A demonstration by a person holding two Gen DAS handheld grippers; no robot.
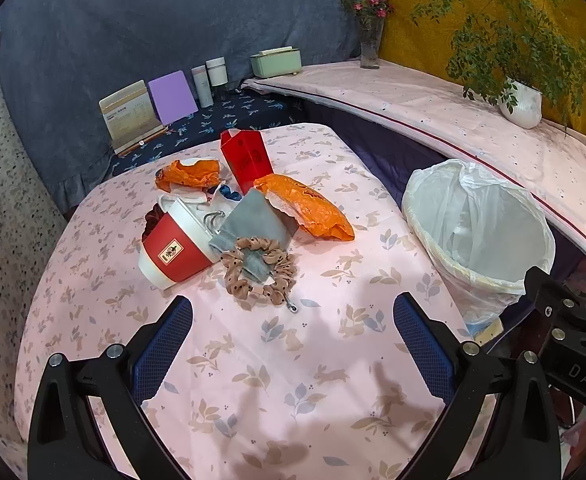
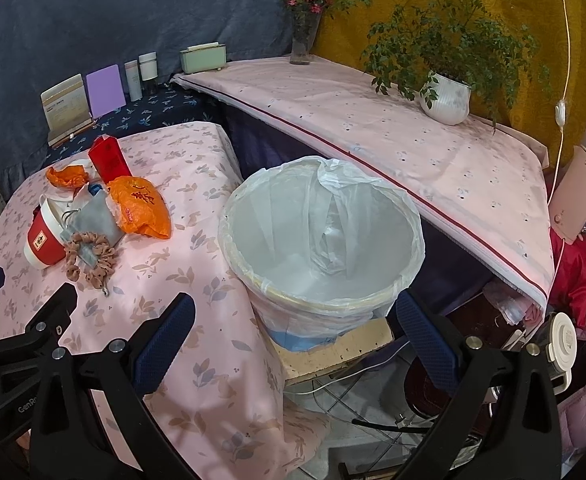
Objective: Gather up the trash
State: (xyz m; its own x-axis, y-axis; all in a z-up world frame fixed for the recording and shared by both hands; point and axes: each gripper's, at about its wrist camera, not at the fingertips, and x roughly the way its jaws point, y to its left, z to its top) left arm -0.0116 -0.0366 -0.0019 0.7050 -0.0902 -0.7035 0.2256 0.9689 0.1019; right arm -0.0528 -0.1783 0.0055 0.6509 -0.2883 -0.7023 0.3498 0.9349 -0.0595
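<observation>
A pile of things lies on the pink floral tablecloth: a red-and-white paper cup on its side, a large orange plastic bag, a smaller crumpled orange bag, a red carton, a grey cloth pouch and a tan dotted scrunchie. My left gripper is open and empty, just short of the scrunchie. A white-lined trash bin stands right of the table. My right gripper is open and empty, in front of the bin's near rim.
A second pink-covered surface runs behind the bin, with a potted plant, a flower vase and a green box. Cards and jars stand at the back. Cables and clutter lie under the bin.
</observation>
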